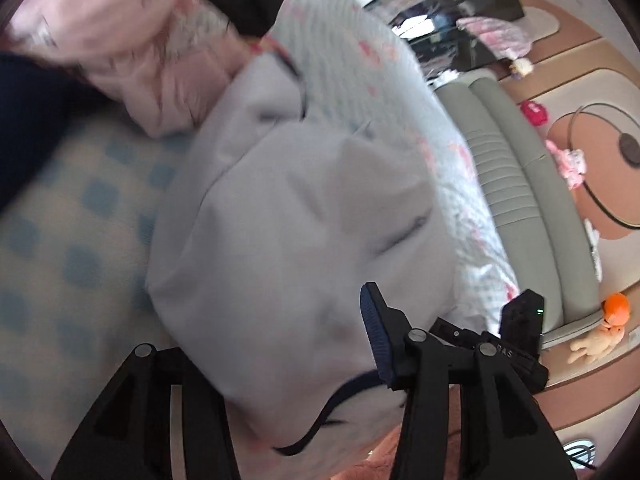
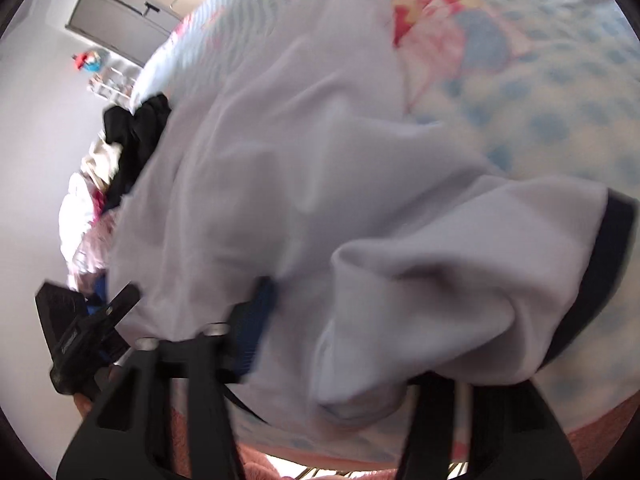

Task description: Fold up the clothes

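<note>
Pale grey shirt (image 1: 288,216) bunched on the bed (image 1: 60,240); both tongs (image 1: 256,344) (image 2: 344,320) look spread, cloth draped between them, seemingly for gathering a fold.

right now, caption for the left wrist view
Left gripper over a pale grey garment on a blue-checked bedsheet.

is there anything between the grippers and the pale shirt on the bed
Nothing visible. The pale shirt lies bunched right up against both grippers: it drapes between the left gripper's fingers, and covers one finger of the right gripper. The pink garment sits beyond, not between.
</note>
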A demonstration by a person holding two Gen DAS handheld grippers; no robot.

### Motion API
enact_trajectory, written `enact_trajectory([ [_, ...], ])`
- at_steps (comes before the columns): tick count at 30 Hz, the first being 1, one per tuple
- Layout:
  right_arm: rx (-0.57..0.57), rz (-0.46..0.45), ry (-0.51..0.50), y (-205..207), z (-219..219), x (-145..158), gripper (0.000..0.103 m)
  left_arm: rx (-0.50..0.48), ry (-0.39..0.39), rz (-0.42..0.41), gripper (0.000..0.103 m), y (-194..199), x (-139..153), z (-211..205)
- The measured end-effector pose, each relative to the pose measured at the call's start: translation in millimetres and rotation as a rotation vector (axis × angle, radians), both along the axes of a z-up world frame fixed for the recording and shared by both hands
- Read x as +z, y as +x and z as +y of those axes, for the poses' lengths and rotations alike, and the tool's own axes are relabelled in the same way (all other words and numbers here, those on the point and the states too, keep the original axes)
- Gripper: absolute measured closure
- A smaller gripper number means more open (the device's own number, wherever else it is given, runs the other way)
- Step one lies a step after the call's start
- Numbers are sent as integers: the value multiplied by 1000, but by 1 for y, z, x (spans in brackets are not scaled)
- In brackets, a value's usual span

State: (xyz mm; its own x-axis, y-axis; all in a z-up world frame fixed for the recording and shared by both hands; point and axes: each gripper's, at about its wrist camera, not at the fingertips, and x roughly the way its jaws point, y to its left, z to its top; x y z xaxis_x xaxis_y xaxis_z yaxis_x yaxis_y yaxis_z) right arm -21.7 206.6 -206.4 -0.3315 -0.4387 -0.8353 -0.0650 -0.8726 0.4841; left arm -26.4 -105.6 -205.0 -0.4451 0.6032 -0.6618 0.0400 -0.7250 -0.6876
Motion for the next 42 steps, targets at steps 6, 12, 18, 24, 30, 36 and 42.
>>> enact_trajectory([
  [6, 4, 134, 58, 2, 2, 51, 95, -22, -54, 128, 96, 11, 32, 2],
  [12, -74, 391, 46, 14, 15, 126, 95, -84, -21, 277, 96, 26, 84, -5],
  [18, 11, 148, -1, 1, 1, 64, 74, -60, 35, 91, 89, 17, 26, 5],
  [24, 31, 7, -15, 5, -2, 12, 74, -112, -23, -4, 74, 17, -3, 14],
  [30, 2, 222, 47, -5, 19, 97, 98, -162, -52, 90, 95, 4, 40, 34],
  [36, -49, 507, 110, -13, 51, 210, 98, -226, -52, 393, 96, -30, 162, 52],
  [42, -82, 414, 59, -1, 67, 177, 98, -198, -28, 397, 95, -25, 167, 58],
])
